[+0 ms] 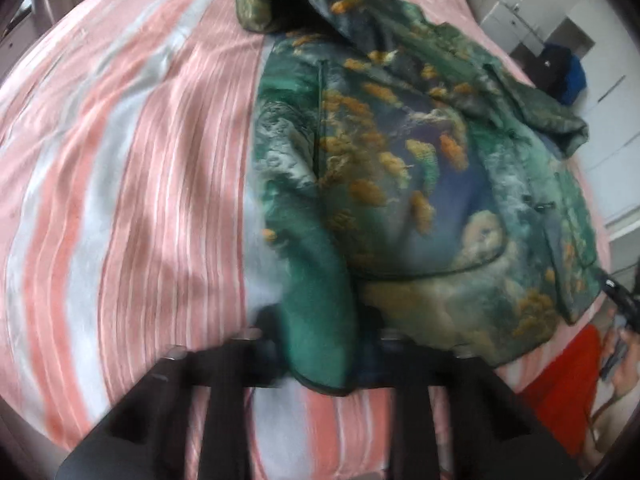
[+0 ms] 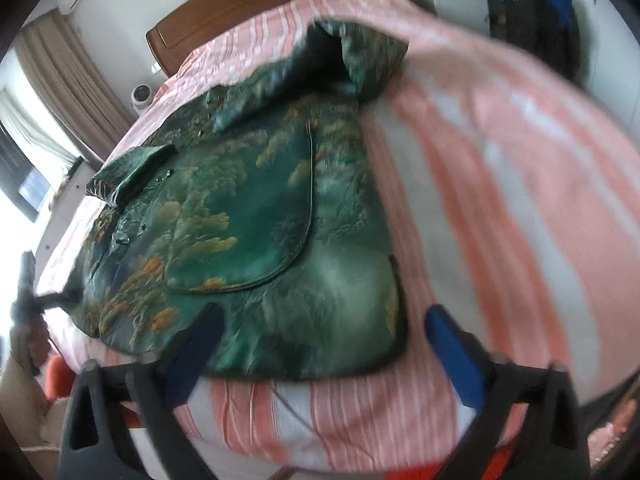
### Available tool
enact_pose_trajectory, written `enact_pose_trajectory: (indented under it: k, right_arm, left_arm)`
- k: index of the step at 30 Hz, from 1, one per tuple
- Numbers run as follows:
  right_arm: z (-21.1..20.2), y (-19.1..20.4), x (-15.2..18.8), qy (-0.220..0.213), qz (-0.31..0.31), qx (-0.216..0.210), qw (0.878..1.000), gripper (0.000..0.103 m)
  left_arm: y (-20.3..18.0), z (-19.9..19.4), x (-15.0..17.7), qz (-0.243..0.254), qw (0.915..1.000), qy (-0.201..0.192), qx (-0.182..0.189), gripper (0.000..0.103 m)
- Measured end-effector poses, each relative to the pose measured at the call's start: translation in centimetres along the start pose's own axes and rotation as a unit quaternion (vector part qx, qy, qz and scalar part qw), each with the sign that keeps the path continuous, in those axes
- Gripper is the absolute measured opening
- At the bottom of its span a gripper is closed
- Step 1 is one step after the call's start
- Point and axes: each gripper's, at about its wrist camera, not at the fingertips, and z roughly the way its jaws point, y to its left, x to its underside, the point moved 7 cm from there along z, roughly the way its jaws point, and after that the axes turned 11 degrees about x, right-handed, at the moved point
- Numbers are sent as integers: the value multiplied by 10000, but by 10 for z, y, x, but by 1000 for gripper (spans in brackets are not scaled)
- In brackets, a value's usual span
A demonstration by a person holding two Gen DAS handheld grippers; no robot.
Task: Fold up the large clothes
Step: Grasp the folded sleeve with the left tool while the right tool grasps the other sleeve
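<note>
While left gripper (image 1: 320, 344) pinches jacket (image 1: 400, 152), right gripper (image 2: 320, 344) agape

The jacket (image 2: 256, 208) is glossy, satin-like cloth; the bedsheet (image 2: 500, 184) matt, ribbed cloth; the headboard (image 2: 224, 12) smooth wood.

A home bedroom: striped bed (image 2: 500, 168), wooden headboard (image 2: 256, 12) at twelve o'clock, curtains (image 2: 52, 68) at ten.
</note>
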Motion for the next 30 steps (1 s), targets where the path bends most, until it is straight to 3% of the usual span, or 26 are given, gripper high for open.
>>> enact_pose_trajectory:
  k: [3, 5, 7, 11, 16, 21, 25, 28, 30]
  right_arm:
    - [9, 1, -1, 13, 75, 114, 9999, 62]
    - [6, 4, -1, -52, 7, 238, 9997, 32]
    - [0, 6, -1, -158, -38, 399, 9991, 19]
    - [-15, 9, 2, -301, -233, 650, 9972, 17]
    - [-20, 9, 14, -208, -269, 721, 9968, 17]
    - [-25, 5, 27, -230, -381, 839, 9955, 16]
    - [-18, 3, 20, -294, -349, 955, 9944, 17]
    - [-20, 6, 18, -470, -459, 1145, 9912, 23]
    - [-23, 4, 18, -590, -490, 1310, 9884, 37]
  left_arm:
    - [-7, -23, 13, 0, 9996, -287, 66, 11]
    - [-13, -36, 27, -7, 9991, -378, 173, 10]
    - [-19, -46, 42, 2, 9991, -367, 210, 10]
    - [-24, -54, 73, 60, 9997, -253, 21, 10]
    - [-17, -62, 82, -47, 9998, -170, -43, 10]
    - [-13, -47, 75, -82, 9998, -68, -149, 10]
    - [-17, -43, 67, 217, 9987, -24, -452, 12]
    - [-19, -44, 70, 340, 9970, -75, -697, 31]
    - [-15, -51, 78, 322, 9951, -114, -924, 62]
